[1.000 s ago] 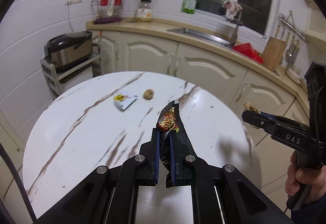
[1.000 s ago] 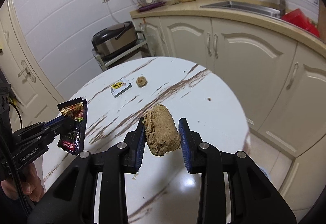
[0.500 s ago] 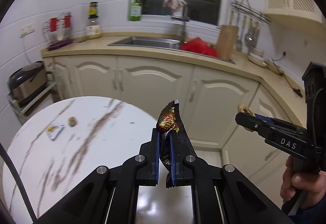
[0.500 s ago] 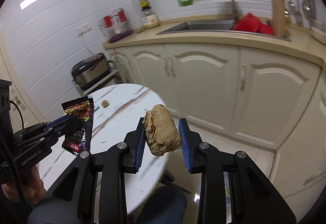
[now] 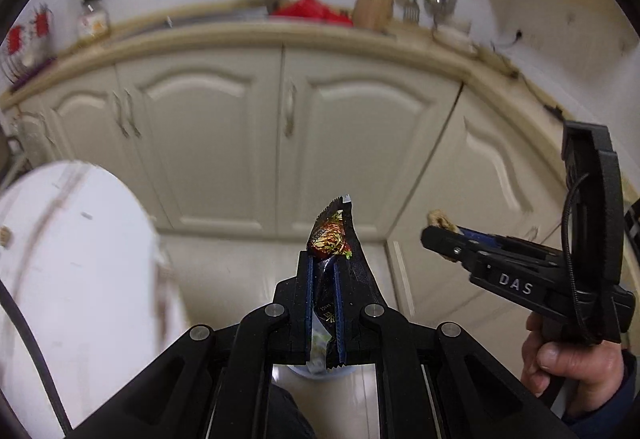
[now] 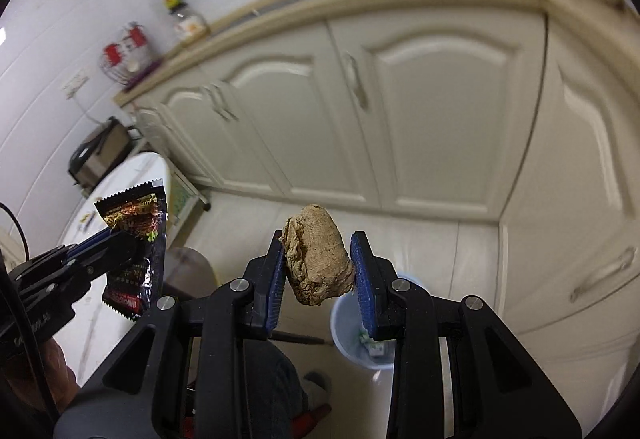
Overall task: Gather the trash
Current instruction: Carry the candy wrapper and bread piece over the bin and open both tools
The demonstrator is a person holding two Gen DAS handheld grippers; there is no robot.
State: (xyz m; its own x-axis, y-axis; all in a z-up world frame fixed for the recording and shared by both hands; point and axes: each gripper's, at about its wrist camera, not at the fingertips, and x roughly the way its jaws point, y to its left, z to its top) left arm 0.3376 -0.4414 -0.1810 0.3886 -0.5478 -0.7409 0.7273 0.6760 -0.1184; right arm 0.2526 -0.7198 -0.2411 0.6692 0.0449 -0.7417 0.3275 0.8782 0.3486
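Observation:
My left gripper is shut on a dark snack wrapper with a red and gold print; it also shows at the left of the right wrist view. My right gripper is shut on a brown crumpled lump, whose tip also shows in the left wrist view. A pale blue trash bin stands on the floor below the right gripper, partly hidden behind its fingers. Both grippers hang over the floor, off the table.
The round white marble table is at my left with a small brown scrap at its edge. Cream cabinet doors run ahead under the counter. A cooker sits on a rack beyond the table.
Both grippers have swung right, away from the table and down toward the floor, each still holding its item. The trash bin has come into view below the right gripper.

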